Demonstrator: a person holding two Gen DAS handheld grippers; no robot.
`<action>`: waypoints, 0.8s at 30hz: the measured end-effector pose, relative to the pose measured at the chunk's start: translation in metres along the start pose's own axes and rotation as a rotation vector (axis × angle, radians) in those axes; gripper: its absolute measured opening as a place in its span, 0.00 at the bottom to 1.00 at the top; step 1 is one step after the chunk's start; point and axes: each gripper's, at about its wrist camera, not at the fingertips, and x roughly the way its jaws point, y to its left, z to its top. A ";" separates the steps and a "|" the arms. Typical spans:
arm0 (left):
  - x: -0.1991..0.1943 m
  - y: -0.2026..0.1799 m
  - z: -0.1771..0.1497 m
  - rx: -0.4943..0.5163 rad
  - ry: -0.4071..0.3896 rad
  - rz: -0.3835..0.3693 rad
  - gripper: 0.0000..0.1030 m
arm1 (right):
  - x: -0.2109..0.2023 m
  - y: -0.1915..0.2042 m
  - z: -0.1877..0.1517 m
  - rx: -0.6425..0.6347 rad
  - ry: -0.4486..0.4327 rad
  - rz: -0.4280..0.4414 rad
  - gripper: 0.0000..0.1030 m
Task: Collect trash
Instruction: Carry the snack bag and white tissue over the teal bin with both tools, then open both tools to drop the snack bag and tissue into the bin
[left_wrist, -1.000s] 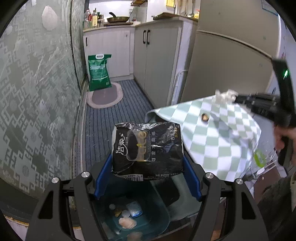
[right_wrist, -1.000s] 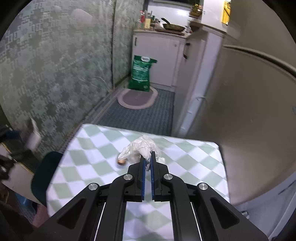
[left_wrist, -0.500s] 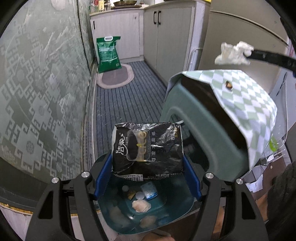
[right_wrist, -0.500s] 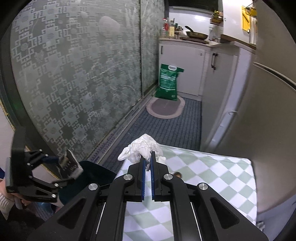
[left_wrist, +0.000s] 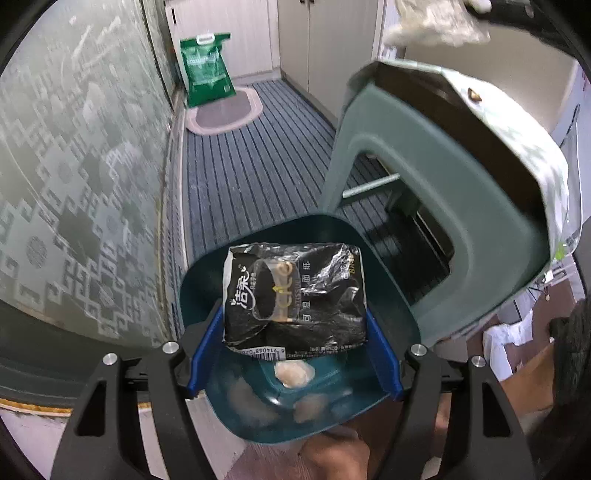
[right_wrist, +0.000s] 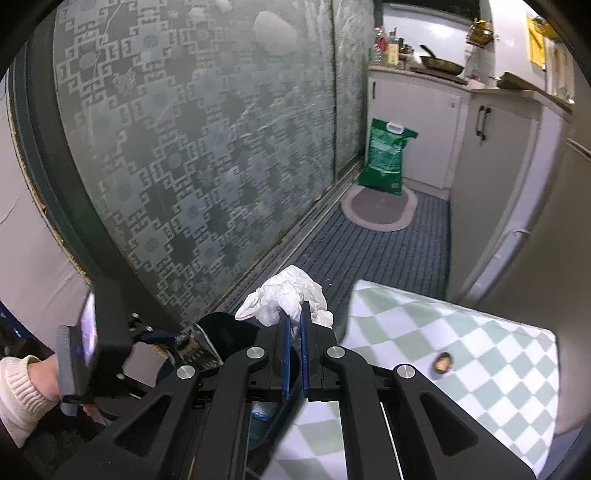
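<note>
My left gripper (left_wrist: 295, 332) is shut on a black tissue packet (left_wrist: 293, 295) and holds it over the open dark teal bin (left_wrist: 402, 306), which has several scraps at its bottom. My right gripper (right_wrist: 294, 323) is shut on a crumpled white tissue (right_wrist: 288, 297) at the left edge of the checked table (right_wrist: 480, 354), above the bin's rim (right_wrist: 225, 328). The tissue also shows in the left wrist view (left_wrist: 436, 22), high at the top right. A small brown scrap (right_wrist: 442, 362) lies on the table.
A green stool (left_wrist: 436, 206) stands under the table beside the bin. A patterned glass door (right_wrist: 203, 147) runs along the left. A green bag (right_wrist: 384, 157) and an oval mat (right_wrist: 380, 210) sit by the white cabinets (right_wrist: 417, 122) at the far end.
My right gripper carried the white tissue left off the table top to its edge over the bin. My left gripper moved lower and closer over the bin, packet still held.
</note>
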 end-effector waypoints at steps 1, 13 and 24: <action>0.004 0.001 -0.003 0.001 0.016 -0.001 0.71 | 0.003 0.004 0.001 -0.003 0.006 0.008 0.04; 0.036 0.017 -0.036 0.026 0.150 0.004 0.77 | 0.033 0.040 0.001 -0.047 0.077 0.073 0.04; 0.016 0.023 -0.037 0.000 0.088 -0.012 0.77 | 0.063 0.064 -0.003 -0.085 0.148 0.087 0.04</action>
